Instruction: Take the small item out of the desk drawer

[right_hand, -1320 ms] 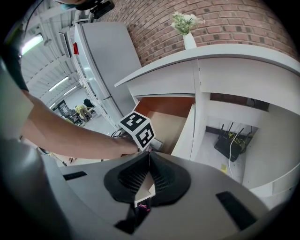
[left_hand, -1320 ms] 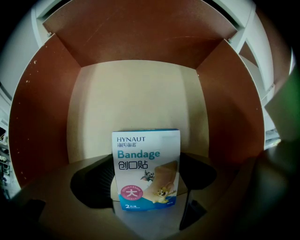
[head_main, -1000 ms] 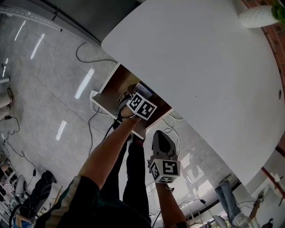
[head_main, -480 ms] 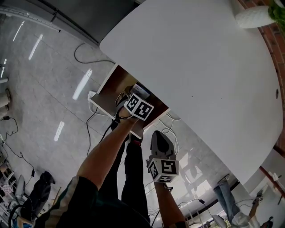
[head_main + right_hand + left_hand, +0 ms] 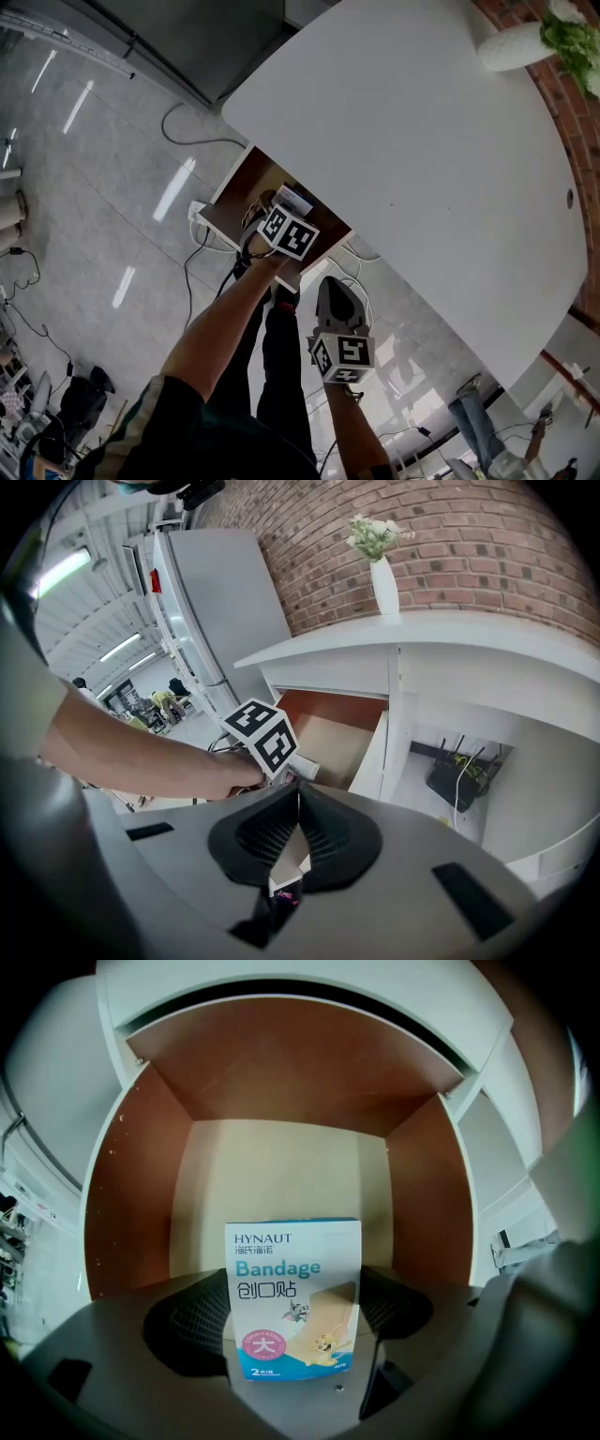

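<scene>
Over the open desk drawer [image 5: 230, 202], left tongs [image 5: 292, 1321] clamp a bandage box [image 5: 292, 1269], right tongs [image 5: 297, 803] together.

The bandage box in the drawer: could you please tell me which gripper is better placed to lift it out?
Left. The left gripper has its jaws closed on the bandage box at the open drawer, so it probably need only lift. The right gripper is shut, empty and outside the drawer.
</scene>
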A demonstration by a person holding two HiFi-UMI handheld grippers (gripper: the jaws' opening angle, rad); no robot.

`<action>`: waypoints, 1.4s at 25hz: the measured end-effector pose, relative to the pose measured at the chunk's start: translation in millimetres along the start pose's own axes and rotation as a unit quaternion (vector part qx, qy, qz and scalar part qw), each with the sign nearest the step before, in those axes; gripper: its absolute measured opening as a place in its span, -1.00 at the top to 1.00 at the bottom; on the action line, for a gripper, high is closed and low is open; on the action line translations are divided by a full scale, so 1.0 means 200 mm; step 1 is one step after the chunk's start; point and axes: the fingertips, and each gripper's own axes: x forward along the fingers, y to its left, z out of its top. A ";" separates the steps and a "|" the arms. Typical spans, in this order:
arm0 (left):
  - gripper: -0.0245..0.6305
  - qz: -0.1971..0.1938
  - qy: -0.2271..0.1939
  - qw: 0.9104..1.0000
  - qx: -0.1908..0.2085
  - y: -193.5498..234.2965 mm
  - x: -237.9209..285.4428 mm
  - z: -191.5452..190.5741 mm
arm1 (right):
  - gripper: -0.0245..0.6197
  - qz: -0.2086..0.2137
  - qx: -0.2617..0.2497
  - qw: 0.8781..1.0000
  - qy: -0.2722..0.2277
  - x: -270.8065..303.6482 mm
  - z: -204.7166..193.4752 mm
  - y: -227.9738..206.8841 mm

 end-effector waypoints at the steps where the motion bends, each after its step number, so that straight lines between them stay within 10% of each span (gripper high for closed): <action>1: -0.39 0.000 -0.002 1.000 0.002 -0.01 -0.02 0.01 | 0.85 0.000 -0.006 1.000 0.002 -0.01 0.01 0.00; 35: -0.39 0.017 -0.097 0.995 -0.001 -0.16 -1.08 -0.06 | 0.85 0.032 -0.042 0.998 -0.039 -0.49 0.30 0.27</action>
